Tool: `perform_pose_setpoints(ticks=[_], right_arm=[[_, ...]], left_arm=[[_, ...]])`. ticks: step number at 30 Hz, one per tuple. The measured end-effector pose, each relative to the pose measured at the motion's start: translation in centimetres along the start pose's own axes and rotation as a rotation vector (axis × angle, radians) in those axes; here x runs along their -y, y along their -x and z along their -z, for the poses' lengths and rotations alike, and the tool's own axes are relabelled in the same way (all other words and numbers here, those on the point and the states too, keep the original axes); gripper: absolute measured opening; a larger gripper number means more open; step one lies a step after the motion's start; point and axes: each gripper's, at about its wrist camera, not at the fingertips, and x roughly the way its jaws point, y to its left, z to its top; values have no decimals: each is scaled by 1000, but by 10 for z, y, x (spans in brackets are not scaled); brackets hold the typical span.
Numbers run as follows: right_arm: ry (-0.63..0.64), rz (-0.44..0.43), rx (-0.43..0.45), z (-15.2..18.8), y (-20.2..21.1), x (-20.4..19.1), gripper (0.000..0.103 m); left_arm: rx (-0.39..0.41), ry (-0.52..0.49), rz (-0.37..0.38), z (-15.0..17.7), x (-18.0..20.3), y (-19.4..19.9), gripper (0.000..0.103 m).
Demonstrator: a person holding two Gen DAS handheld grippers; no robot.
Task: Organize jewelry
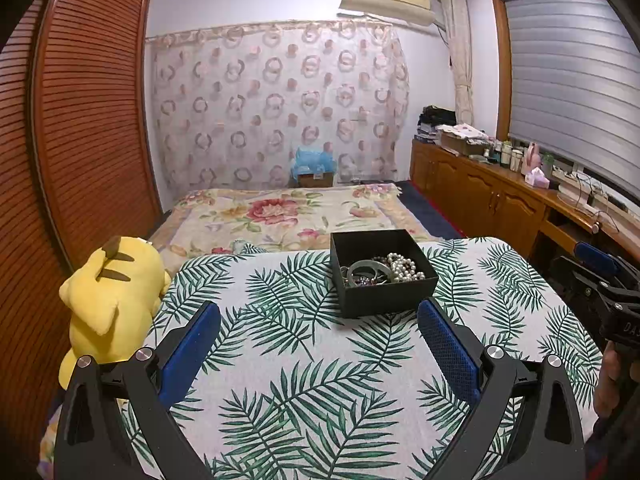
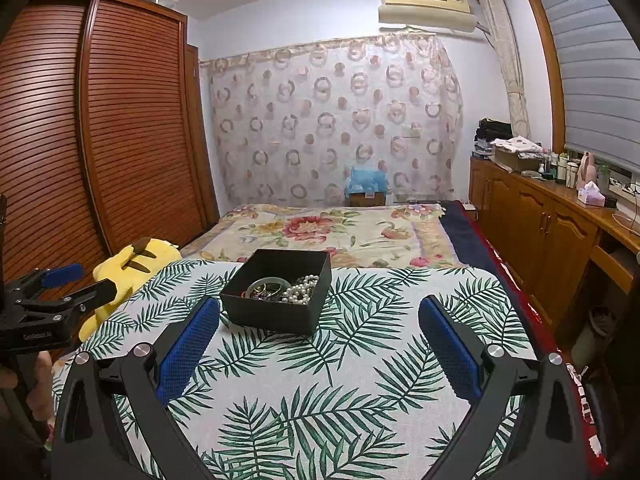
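A black open box (image 1: 382, 276) sits on the leaf-print tabletop (image 1: 304, 380), toward its far edge. Inside the box lie a white pearl necklace (image 1: 404, 266), a pale green bangle (image 1: 368, 270) and a tangle of smaller pieces that cannot be told apart. The left claw (image 1: 318, 312) hovers just short of the box, fingers spread wide, holding nothing. The right claw (image 2: 320, 308) is likewise spread and empty, near the box. A yellow plush toy (image 1: 110, 300) lies left of the box, off the tabletop's edge.

Open black box (image 1: 382, 276) holds tangled jewelry (image 1: 380, 271).
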Motion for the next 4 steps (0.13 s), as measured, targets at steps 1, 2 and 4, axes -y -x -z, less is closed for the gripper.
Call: perform_pose_setpoints(ticks=[1,2,4], right_arm=[[0,0,0,0,0,0,101],[0,0,0,0,0,0,101],[-1,0,0,0,-1,0,101]], left_arm=[[0,0,0,0,0,0,95],[0,0,0,0,0,0,95],[0,1,1,0,0,0,95]])
